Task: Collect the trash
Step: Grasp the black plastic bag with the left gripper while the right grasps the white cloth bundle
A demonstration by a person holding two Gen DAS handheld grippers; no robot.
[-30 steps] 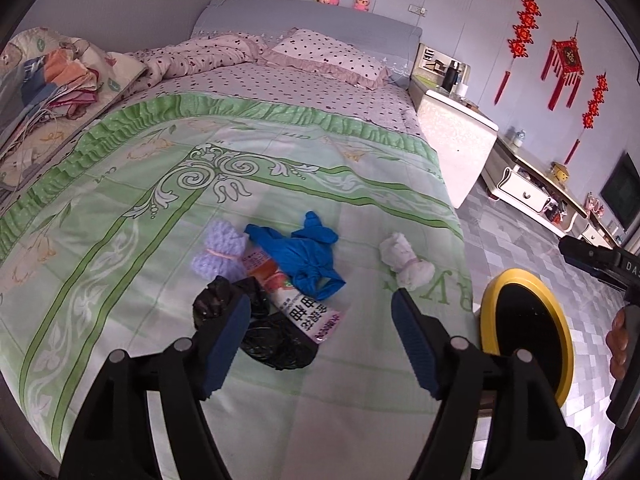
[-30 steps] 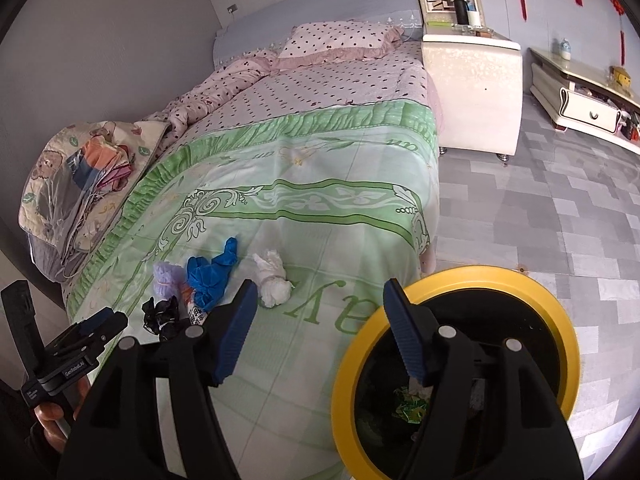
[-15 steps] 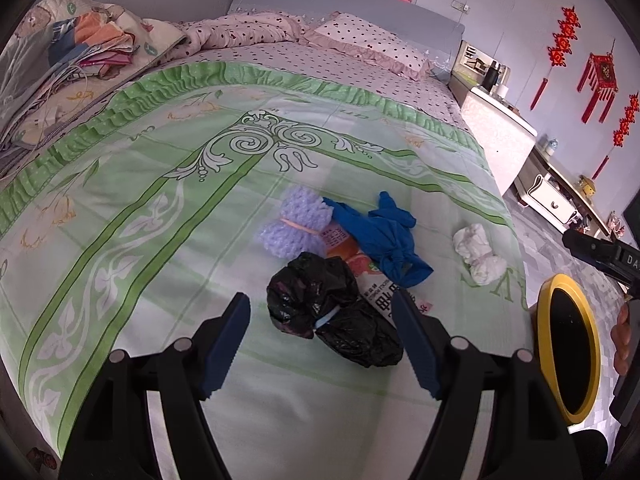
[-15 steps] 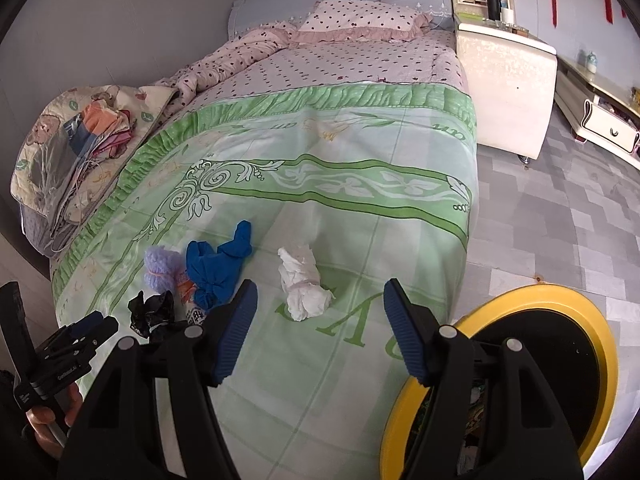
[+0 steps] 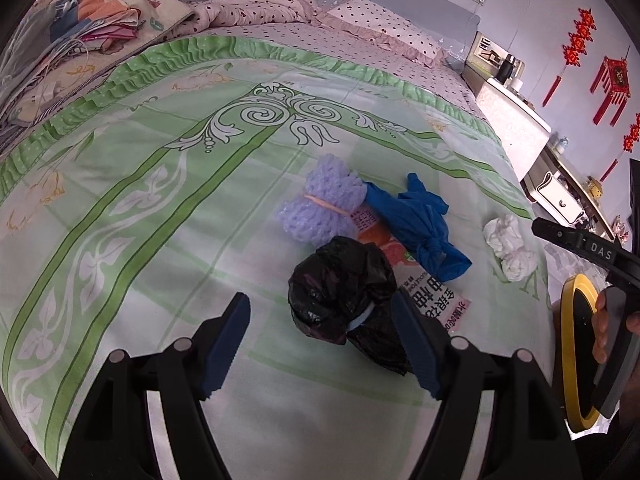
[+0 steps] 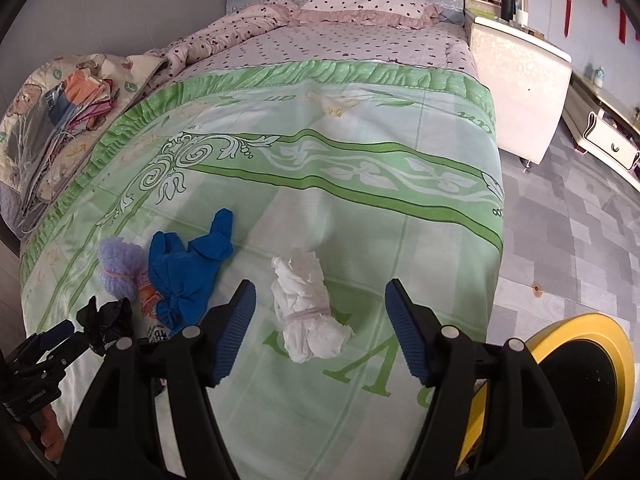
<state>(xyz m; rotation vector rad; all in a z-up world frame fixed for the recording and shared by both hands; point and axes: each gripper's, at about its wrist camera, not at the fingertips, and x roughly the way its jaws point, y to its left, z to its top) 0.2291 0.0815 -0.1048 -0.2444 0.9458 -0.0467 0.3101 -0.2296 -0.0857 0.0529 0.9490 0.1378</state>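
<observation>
Bed point(image 5: 160, 168) with five trash items uncollected beside the bin point(image 6: 592, 360). Left gripper point(image 5: 320, 338), wide and empty, frames the black bag point(image 5: 344, 292); right gripper point(image 6: 320, 330), empty and opening, frames the tissue point(image 6: 308, 312).

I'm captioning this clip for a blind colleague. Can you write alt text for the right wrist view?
The right gripper, its jaws opening, hovers over a crumpled white tissue wad on a green-patterned bedspread. To the left lie a knotted blue glove, purple foam netting and a black plastic bag; a yellow-rimmed bin stands at lower right.
</observation>
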